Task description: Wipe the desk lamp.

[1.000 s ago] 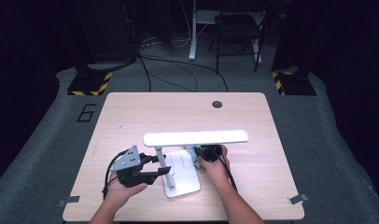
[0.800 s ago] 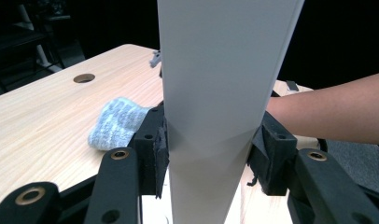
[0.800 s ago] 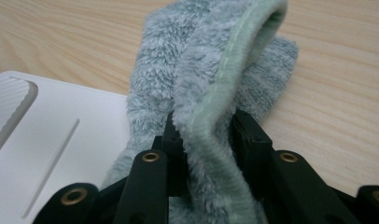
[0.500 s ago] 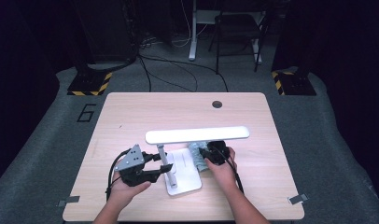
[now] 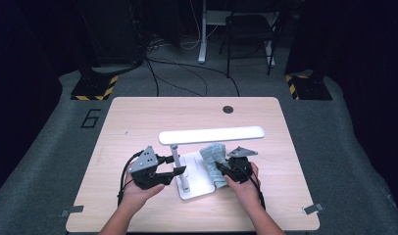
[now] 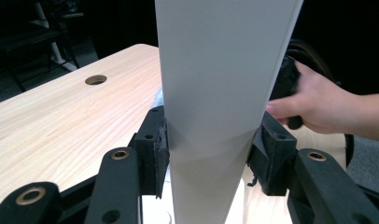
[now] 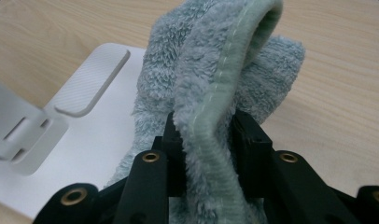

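On bench [image 5: 138,117]: one lamp [image 5: 211,135], one cloth [image 5: 214,161]. Left gripper [image 6: 208,154] fingers clamped on lamp's post; right gripper [image 7: 204,140] fingers clamped on cloth, over lamp's base.

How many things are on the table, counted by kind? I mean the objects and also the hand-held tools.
Desk lamp, white: 1
Cloth, grey-green and fluffy: 1
Hand-held tools, black: 2, the left tool clamped on the lamp's upright arm, the right tool clamped on the cloth
Total: 4
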`<state>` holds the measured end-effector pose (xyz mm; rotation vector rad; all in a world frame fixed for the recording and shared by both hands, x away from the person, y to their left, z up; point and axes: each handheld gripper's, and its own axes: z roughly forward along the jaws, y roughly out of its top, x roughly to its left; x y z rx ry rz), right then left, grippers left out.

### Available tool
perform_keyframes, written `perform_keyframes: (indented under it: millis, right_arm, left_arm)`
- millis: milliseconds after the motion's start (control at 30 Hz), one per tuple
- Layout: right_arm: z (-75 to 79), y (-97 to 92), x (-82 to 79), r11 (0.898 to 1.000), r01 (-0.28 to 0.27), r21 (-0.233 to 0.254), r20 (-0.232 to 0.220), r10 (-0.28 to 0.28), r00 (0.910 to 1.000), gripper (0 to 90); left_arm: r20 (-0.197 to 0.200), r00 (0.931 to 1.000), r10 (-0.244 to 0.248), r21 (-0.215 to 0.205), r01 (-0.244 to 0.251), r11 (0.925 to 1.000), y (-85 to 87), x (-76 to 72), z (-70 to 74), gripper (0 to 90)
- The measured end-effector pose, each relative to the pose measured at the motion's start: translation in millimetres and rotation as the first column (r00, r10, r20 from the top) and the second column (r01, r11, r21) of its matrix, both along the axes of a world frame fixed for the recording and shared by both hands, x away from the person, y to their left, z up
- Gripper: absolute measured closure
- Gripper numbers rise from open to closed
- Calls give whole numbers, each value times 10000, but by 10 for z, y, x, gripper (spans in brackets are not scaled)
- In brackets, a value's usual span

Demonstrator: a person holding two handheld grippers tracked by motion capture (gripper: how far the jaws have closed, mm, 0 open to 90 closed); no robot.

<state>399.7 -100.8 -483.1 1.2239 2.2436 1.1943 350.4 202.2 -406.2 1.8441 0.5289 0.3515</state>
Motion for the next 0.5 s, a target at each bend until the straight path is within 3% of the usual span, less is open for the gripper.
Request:
perform_keyframes:
  millis: [67,200,367,500]
  right_arm:
    - [-15,-25,-69,9998,13,182,-4,-13,10000,688]
    - [-47,-52,-231,9995,-279,-174,171,282,9995,685]
    - [-21,-74,-341,9991,-420,-8,286,420,9987,683]
    - [-32,-22,-459,9975,-662,-254,250,669,9974,680]
  left_arm:
    - [8,10000,34,51,-34,10000,-13,23,3,531]
    - [-104,9999,60,-34,-61,10000,-45,78,2,530]
    - [-137,9998,114,43,-113,9999,-69,120,10,530]
    - [-70,9999,140,154,-139,9998,-85,151,14,530]
